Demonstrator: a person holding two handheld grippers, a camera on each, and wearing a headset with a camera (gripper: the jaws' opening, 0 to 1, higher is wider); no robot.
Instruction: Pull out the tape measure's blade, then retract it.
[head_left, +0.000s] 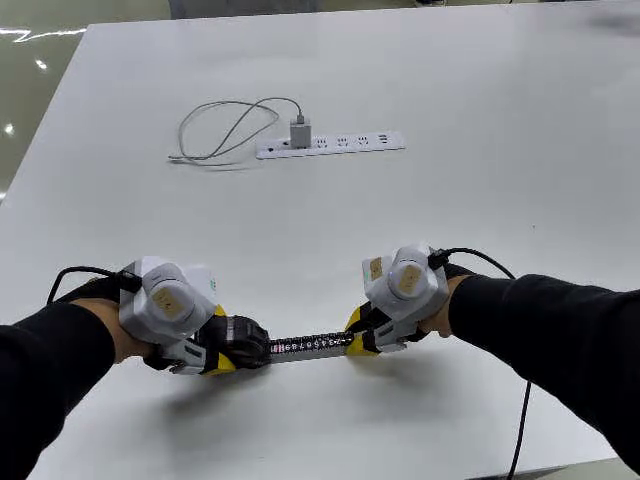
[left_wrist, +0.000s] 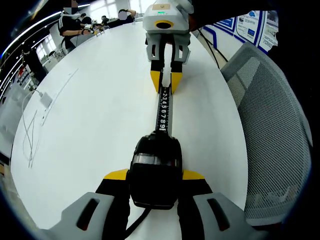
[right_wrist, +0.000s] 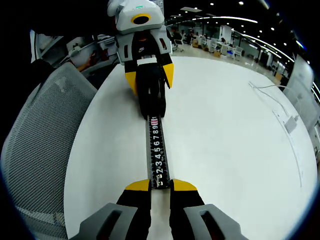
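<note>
Head view is showing the tape measure (head_left: 246, 342) sitting low on the white desk (head_left: 450, 200), lower centre of the frame. The left gripper (head_left: 218, 352) is gripping its black body, jaws clamping it from both sides. The blade (head_left: 310, 346) is running out of the body toward the right of the frame, lying flat just over the desk with printed digits facing up. The right gripper (head_left: 358, 342) is pinching the blade's free end, its yellow-tipped jaws closing together on it. Black sleeves (head_left: 50, 370) are coming in from both lower corners. Left gripper view is showing the body at lower centre between its own jaws, with the blade stretching straight up the frame to the other gripper at upper centre. Right gripper view is showing the reverse, blade tip at bottom centre and body at upper centre. A power strip (head_left: 345, 143) is lying well apart in the upper centre of the head view, with a white charger (head_left: 300, 133) plugged in and a grey cable (head_left: 225, 125) looping left. A mesh chair (left_wrist: 272, 125) is standing at the right edge of the left gripper view.
</note>
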